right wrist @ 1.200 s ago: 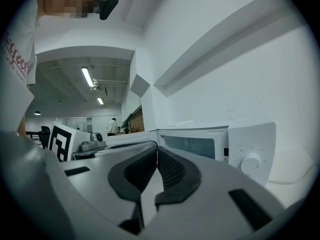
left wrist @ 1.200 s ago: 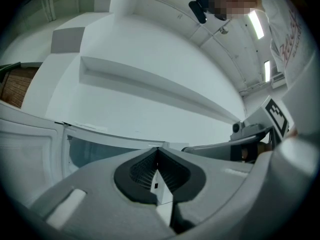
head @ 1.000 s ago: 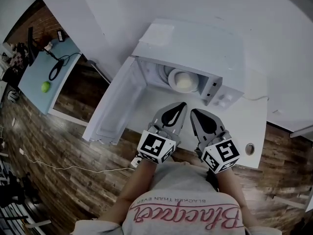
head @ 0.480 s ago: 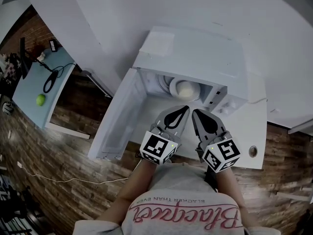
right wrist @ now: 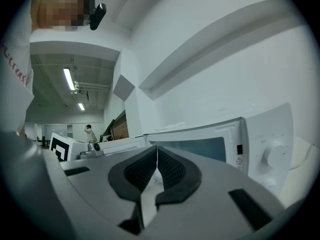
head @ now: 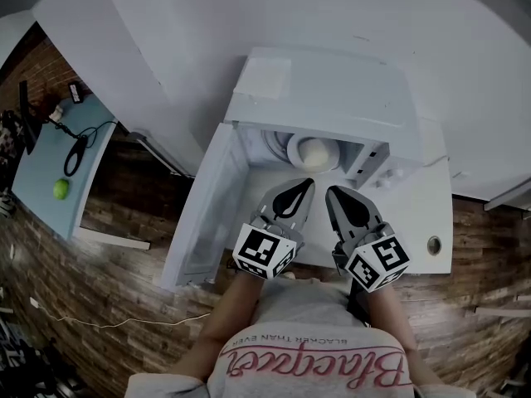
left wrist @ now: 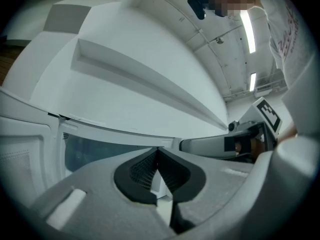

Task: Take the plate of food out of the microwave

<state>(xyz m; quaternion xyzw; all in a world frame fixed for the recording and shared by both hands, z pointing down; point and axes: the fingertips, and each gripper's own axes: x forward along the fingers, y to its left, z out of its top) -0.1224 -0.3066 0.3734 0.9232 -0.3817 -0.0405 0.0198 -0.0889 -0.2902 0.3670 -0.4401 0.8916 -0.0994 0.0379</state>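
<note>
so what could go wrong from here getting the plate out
Both the left gripper and right gripper are shut; reaching in like that could shove the plate deeper. The food mound could slide if the plate tilts. The open door flanks the left gripper and could be bumped.

Only the near part of the plate (head: 294, 152) shows — the top of the microwave (head: 332, 98) hides the rest; the pale food (head: 316, 152) on it is too small to name.
</note>
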